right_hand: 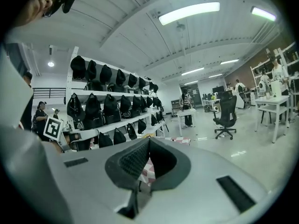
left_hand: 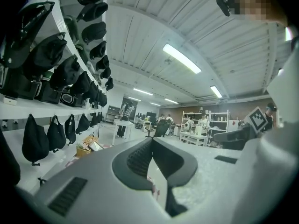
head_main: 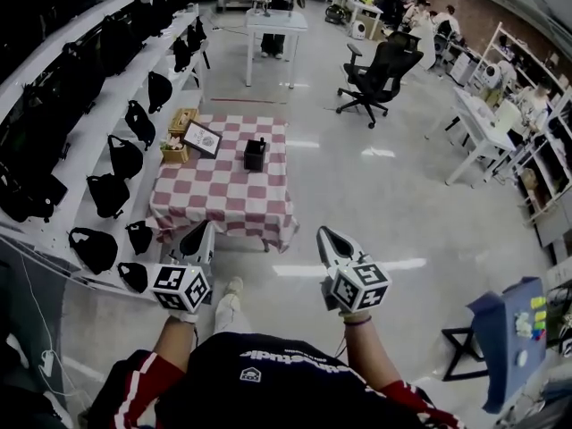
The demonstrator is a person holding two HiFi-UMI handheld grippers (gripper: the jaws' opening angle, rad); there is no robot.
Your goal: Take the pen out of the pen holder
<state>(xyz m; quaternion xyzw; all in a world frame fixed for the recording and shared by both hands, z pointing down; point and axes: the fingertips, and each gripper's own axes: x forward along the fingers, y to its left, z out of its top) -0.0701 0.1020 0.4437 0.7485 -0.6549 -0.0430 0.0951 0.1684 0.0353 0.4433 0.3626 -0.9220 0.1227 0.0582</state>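
Observation:
A black pen holder (head_main: 255,154) stands on a low table with a red-and-white checked cloth (head_main: 223,199), well ahead of me across the floor. A thin dark tip shows at the holder's top; I cannot tell if it is the pen. My left gripper (head_main: 198,231) and right gripper (head_main: 323,233) are held close to my body, short of the table's near edge, both shut with nothing between the jaws. In the left gripper view the left gripper (left_hand: 152,142) has its tips together; in the right gripper view the right gripper (right_hand: 148,142) does too, with checked cloth (right_hand: 148,171) below the tips.
Shelves of black bags (head_main: 107,70) run along the left wall. A wooden box (head_main: 175,151) and a framed picture (head_main: 202,138) share the table's left side. A black office chair (head_main: 380,71), a white table (head_main: 275,21) and white desks (head_main: 483,130) stand farther off.

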